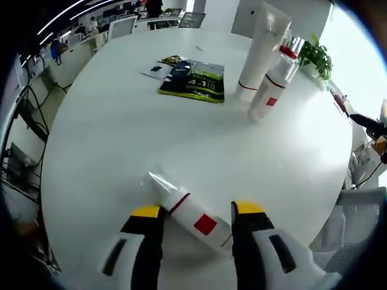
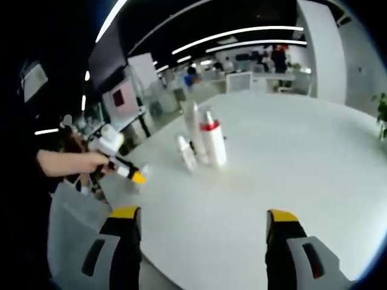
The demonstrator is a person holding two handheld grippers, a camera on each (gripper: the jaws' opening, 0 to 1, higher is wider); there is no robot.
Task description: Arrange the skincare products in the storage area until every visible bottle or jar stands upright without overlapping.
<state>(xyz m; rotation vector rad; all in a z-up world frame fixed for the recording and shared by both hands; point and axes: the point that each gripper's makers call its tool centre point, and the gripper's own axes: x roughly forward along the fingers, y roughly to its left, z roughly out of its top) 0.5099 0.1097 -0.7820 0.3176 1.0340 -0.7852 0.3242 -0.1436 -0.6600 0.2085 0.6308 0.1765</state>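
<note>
Yellow-tipped fingers of the left gripper [image 1: 196, 210] are spread wide at 6 o'clock in the left gripper view, straddling a small white bottle [image 1: 188, 215] with a red square label and clear cap that lies on its side on the round white surface [image 1: 121, 133]. Whether either finger touches it cannot be told. Farther out, around 1 o'clock, a tall white tube [image 1: 259, 55] stands cap-down just beside a white pump bottle [image 1: 273, 88] with a red collar. A dark green packet [image 1: 195, 81] lies flat near 12 o'clock with small leaflets beside it, and a potted plant [image 1: 315, 57] sits beyond the rim.

Fingers of the right gripper [image 2: 204, 212] are likewise spread, holding nothing, above the near edge. Past them, toward 12 o'clock, the bottles appear clustered together. At 9 o'clock a person's hand [image 2: 91, 162] holds the left gripper.
</note>
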